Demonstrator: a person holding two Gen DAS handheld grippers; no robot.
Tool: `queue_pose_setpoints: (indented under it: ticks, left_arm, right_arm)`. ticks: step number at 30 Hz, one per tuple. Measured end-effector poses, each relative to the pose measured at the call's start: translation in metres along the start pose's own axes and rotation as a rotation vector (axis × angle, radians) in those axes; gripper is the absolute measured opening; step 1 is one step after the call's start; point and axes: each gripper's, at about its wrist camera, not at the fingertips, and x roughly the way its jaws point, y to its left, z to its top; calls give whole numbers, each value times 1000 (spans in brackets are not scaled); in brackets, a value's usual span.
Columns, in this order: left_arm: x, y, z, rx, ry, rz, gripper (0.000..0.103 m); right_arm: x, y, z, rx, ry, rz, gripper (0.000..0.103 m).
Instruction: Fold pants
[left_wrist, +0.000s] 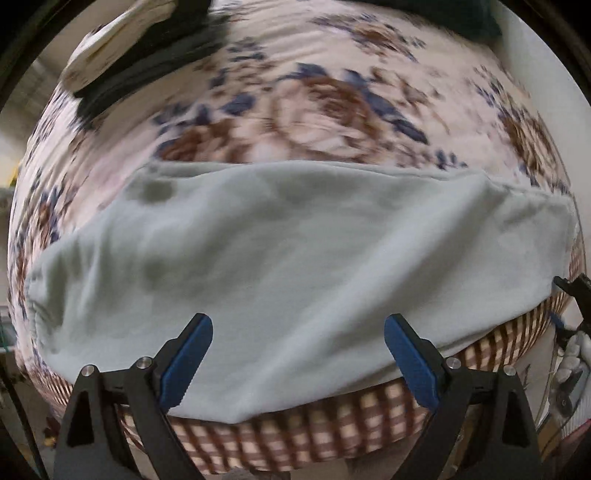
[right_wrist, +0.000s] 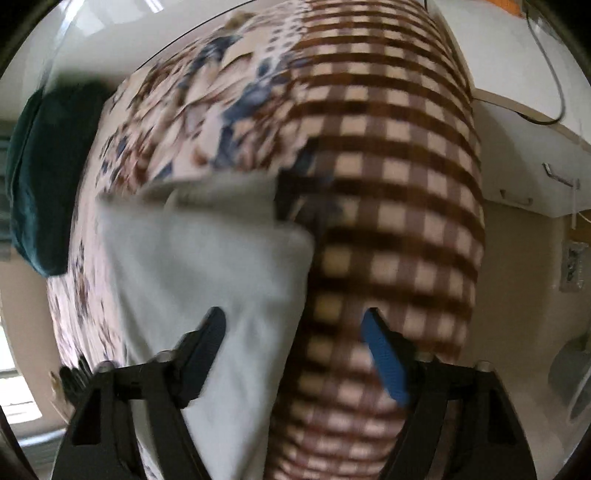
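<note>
- Through the left wrist camera I see the pants, pale grey-green, lying in a wide band across the bed, which wears a floral cover with a brown checked border along its near edge.
- My left gripper points down over the near edge of the pants; its jaws are spread wide, blue pads apart, with nothing pinched. The cloth lies below them, and I cannot tell whether the tips touch it.
- At the far left of the bed there is a dark garment with a cream folded item on top of it; both are blurred.
- At the right edge of that view I catch a piece of the other tool and a white-gloved hand.
- Through the right wrist camera the picture is smeared. My right gripper has its jaws partly open and empty, one finger over the pants, the other over the checked border.
- There the end of the pants lies beside the checked border, near the corner of the bed.
- A dark teal cushion or blanket sits at the far side of the bed in that view.
</note>
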Motion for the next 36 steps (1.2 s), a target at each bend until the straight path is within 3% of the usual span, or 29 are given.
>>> queue_pose_setpoints:
  ticks: [1, 2, 6, 11, 12, 14, 16, 18, 20, 22, 24, 26, 28, 31, 36]
  left_arm:
    - [5, -14, 4, 12, 19, 11, 95]
    - [7, -25, 7, 15, 34, 15, 95]
    - [20, -63, 21, 16, 83, 19, 95]
    - [21, -101, 32, 42, 67, 19, 95]
    - [20, -107, 34, 47, 68, 18, 95]
    - [19, -117, 36, 46, 65, 7, 95]
    - [19, -121, 36, 41, 61, 0, 95]
    - [15, -116, 34, 22, 53, 1, 95]
    - [13, -107, 31, 0, 39, 4, 95]
    - [11, -86, 28, -38, 21, 26, 95]
    - [10, -58, 23, -88, 9, 53, 95]
    - [11, -24, 18, -149, 10, 77, 95]
    - [14, 25, 14, -234, 15, 99, 95]
    - [21, 87, 16, -326, 21, 130, 95]
    - [36, 200, 27, -480, 42, 167, 95]
  right_arm:
    - [4, 0, 7, -14, 15, 15, 20]
    - [7, 1, 11, -35, 33, 21, 12]
    - [-16, 28, 24, -186, -12, 64, 8]
    - [-40, 66, 45, -338, -90, 115, 8]
    - [-30, 70, 52, -360, -57, 111, 8]
    - [-1, 67, 62, -367, 30, -2, 8]
    - [16, 50, 67, -328, 109, -26, 11]
    - [28, 33, 71, -263, 196, -27, 23]
    - [21, 30, 70, -254, 194, -46, 47]
    - [9, 42, 62, -315, 163, -81, 57]
    - [-10, 70, 40, -419, 144, -90, 64]
    - [-18, 110, 9, -558, 153, -87, 78]
    - [-15, 154, -28, -705, 197, -87, 78]
    - [5, 217, -96, -867, 351, -33, 78]
    - [56, 330, -244, -1060, 646, 118, 78]
